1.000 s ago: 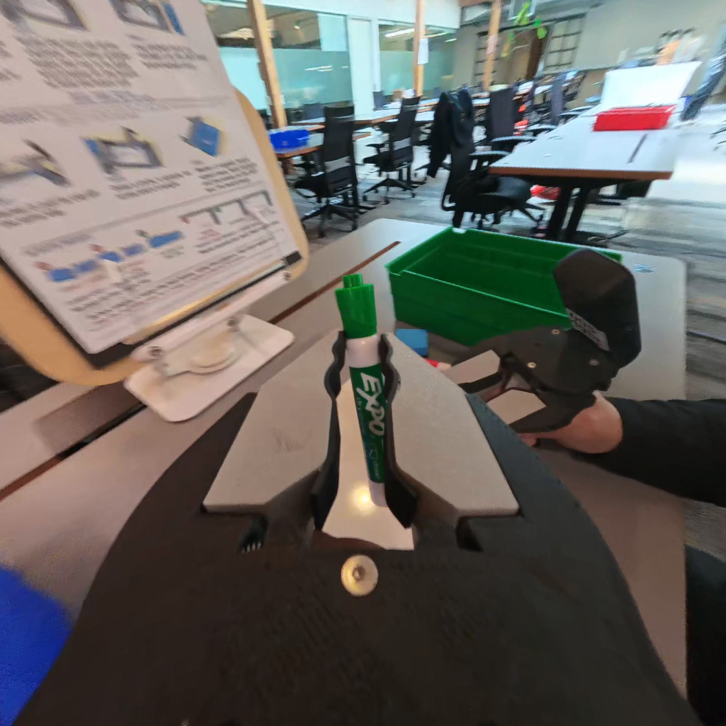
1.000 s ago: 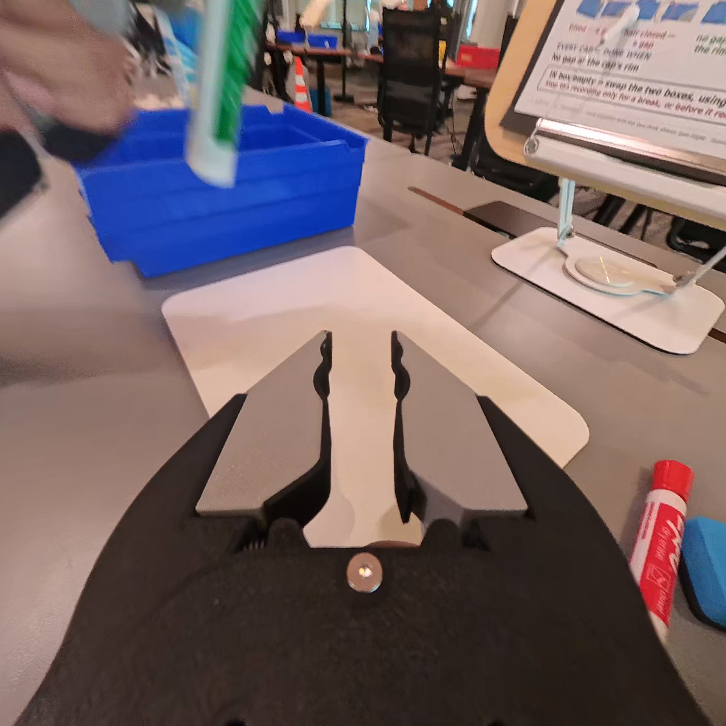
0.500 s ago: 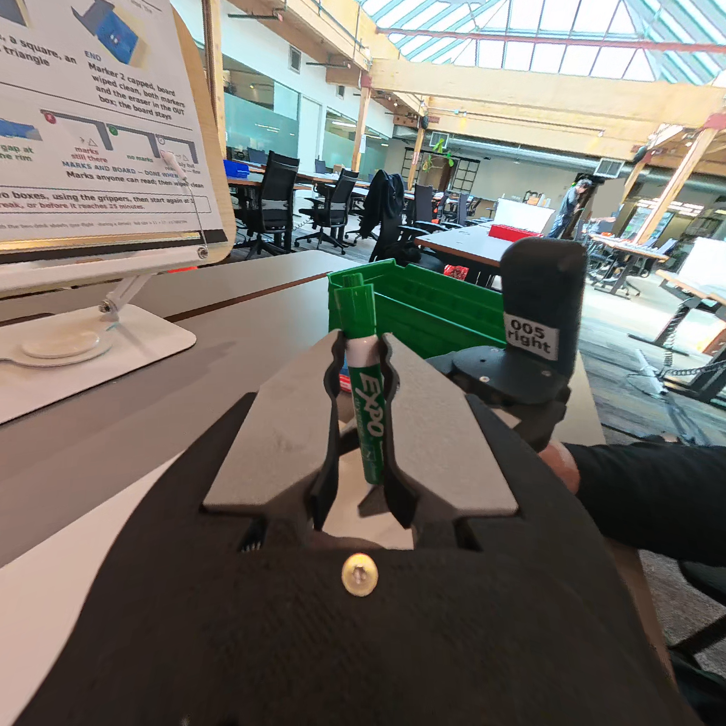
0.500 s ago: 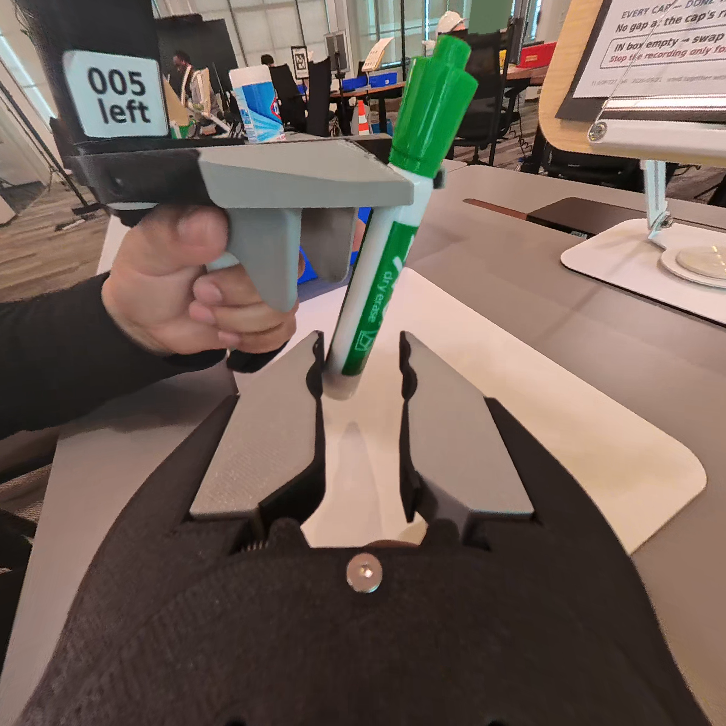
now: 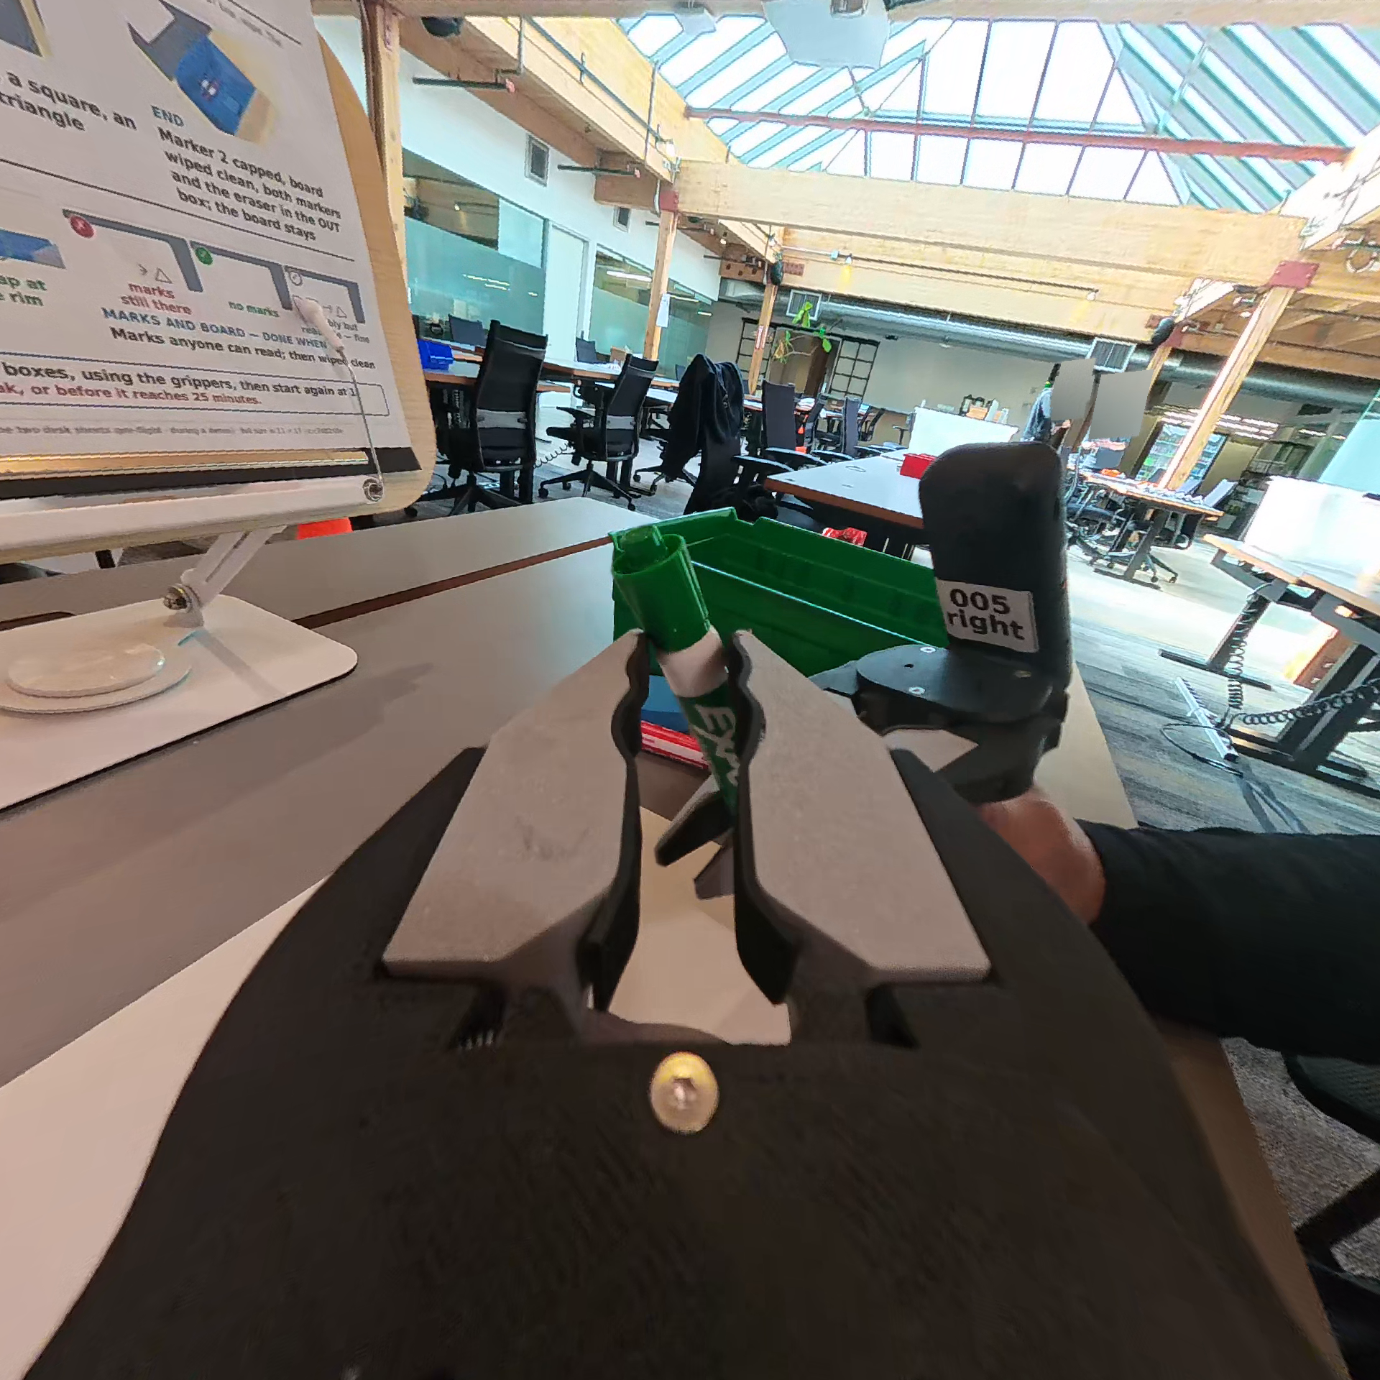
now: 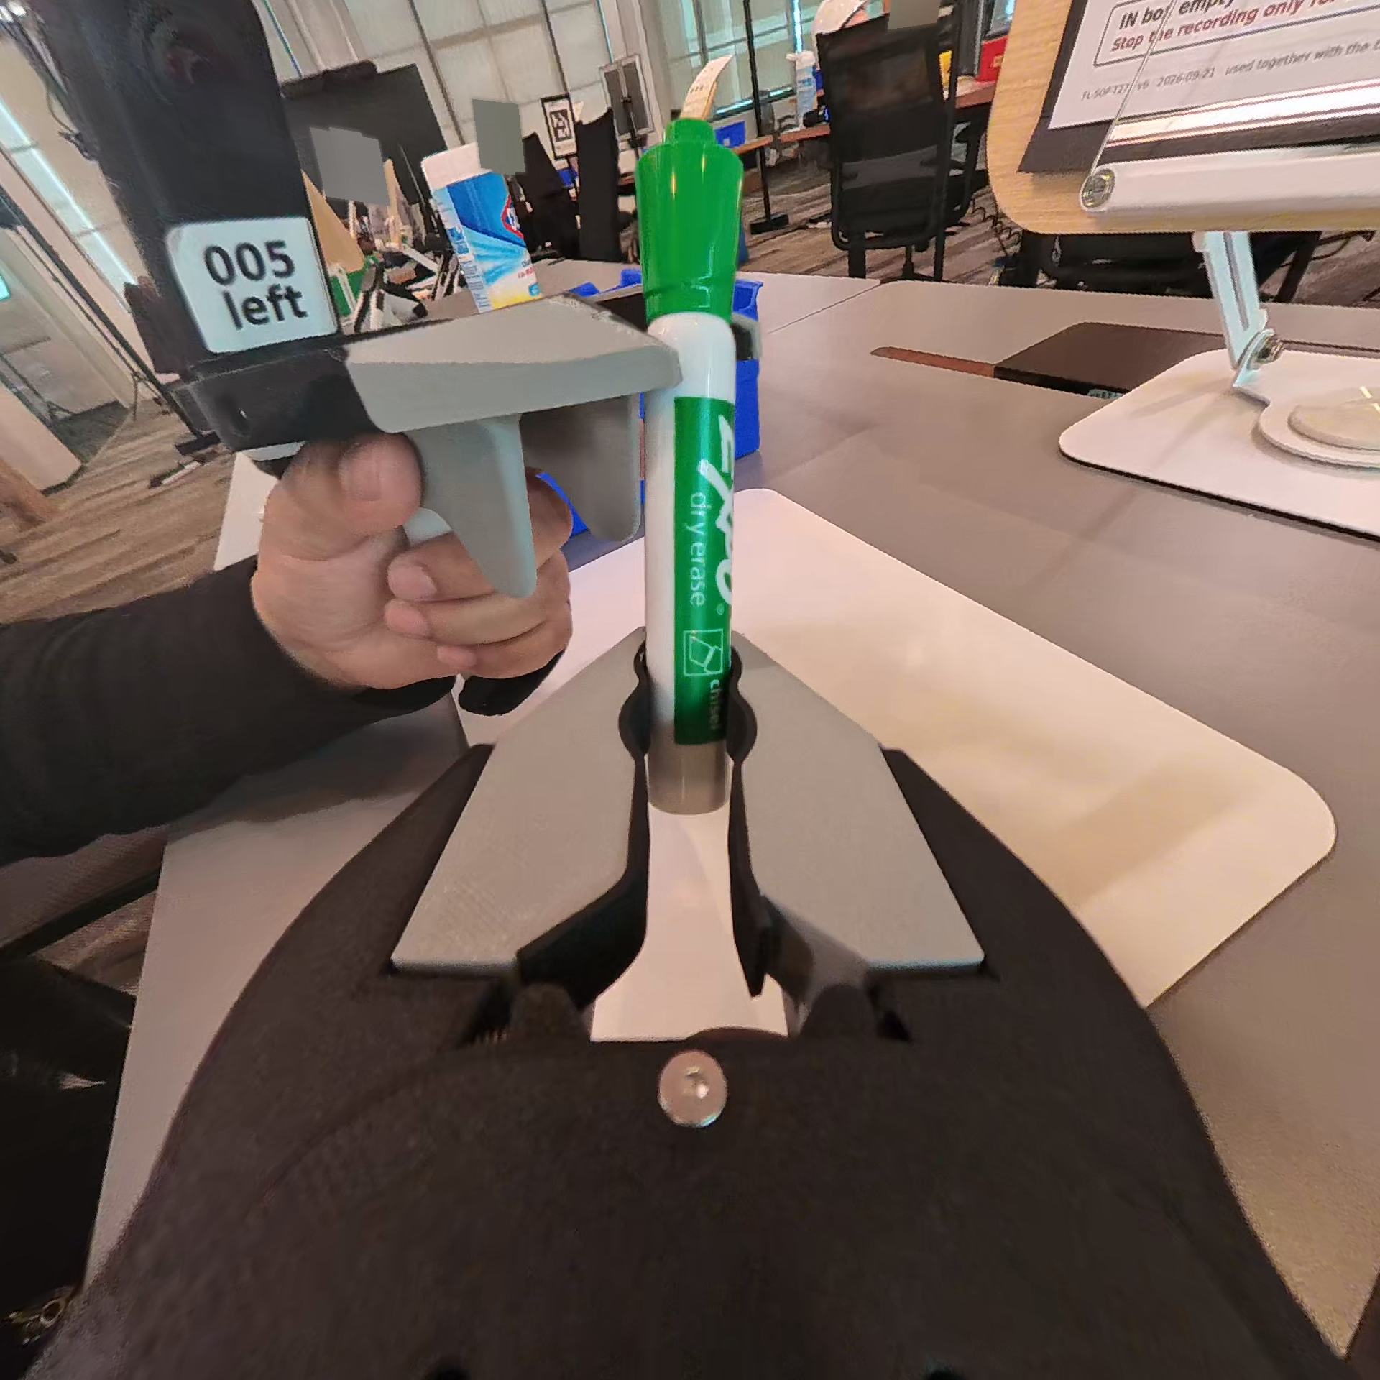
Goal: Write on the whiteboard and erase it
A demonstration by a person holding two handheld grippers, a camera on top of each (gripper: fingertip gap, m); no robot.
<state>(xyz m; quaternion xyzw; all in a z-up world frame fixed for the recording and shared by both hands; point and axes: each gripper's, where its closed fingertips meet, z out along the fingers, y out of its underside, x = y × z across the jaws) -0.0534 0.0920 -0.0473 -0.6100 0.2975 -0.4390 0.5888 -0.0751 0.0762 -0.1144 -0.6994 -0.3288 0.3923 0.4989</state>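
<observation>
One green marker (image 6: 691, 478) — capped (upright) — gripped by two grippers, left gripper (image 5: 687, 657) and right gripper (image 6: 691, 717)

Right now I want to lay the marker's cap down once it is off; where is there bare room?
The white whiteboard is bare to the right of the green dry-erase marker, as is the grey tabletop between it and the white stand base. It is crowded at the marker, where the left tongs and right tongs meet.
</observation>
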